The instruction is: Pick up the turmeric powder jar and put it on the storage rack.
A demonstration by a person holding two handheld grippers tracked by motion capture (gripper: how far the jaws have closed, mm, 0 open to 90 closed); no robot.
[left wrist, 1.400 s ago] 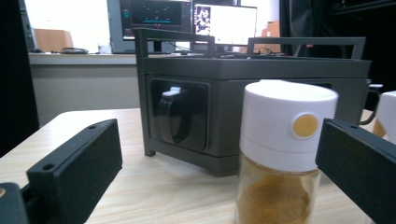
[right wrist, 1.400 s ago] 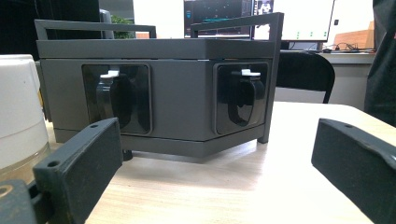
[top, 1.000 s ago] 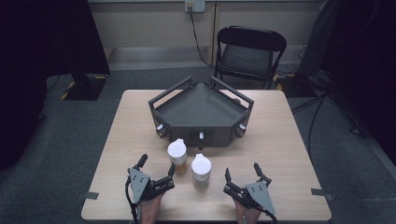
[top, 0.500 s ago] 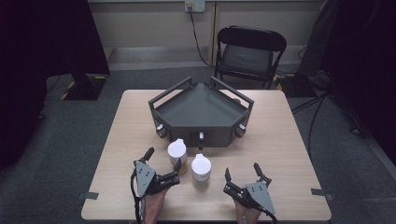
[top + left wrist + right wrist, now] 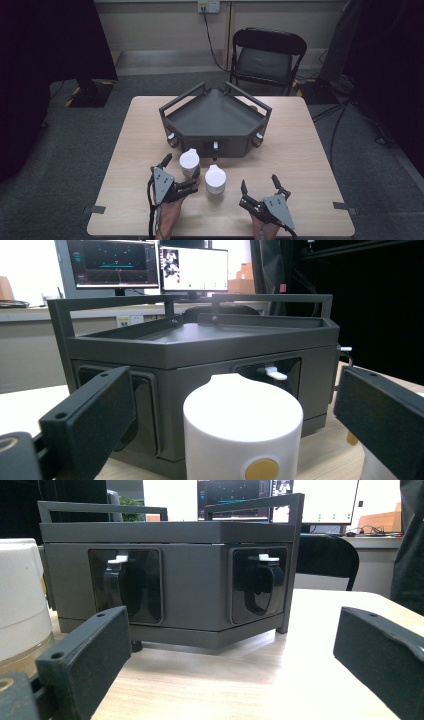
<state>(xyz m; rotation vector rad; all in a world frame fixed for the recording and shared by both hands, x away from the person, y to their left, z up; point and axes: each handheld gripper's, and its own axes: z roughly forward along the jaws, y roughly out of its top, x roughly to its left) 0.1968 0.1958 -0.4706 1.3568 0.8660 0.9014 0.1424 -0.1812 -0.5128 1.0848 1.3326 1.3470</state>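
Observation:
Two white cylinders stand in front of a dark grey angular rack [image 5: 215, 117]: the left cylinder [image 5: 190, 162] and the right cylinder [image 5: 215, 179]. My left gripper [image 5: 179, 173] reaches around the left cylinder [image 5: 243, 425], which has a gold dot low on its side. Its jaws have just been closing; the cylinder stands between them with a gap on each side, so the gripper is open. My right gripper [image 5: 260, 185] rests open near the table's front edge, nothing between its jaws. It faces the rack [image 5: 170, 580], with the right cylinder [image 5: 20, 600] at its left.
The rack's front faces carry dark sockets with white clips [image 5: 265, 557]. A black folding chair [image 5: 267, 55] stands behind the wooden table [image 5: 310, 150]. Monitors glow beyond the rack [image 5: 115, 262]. Bare tabletop lies right of the rack.
My left gripper has moved forward and slightly right, bringing its jaws around the left white cylinder. The right gripper has stayed where it was.

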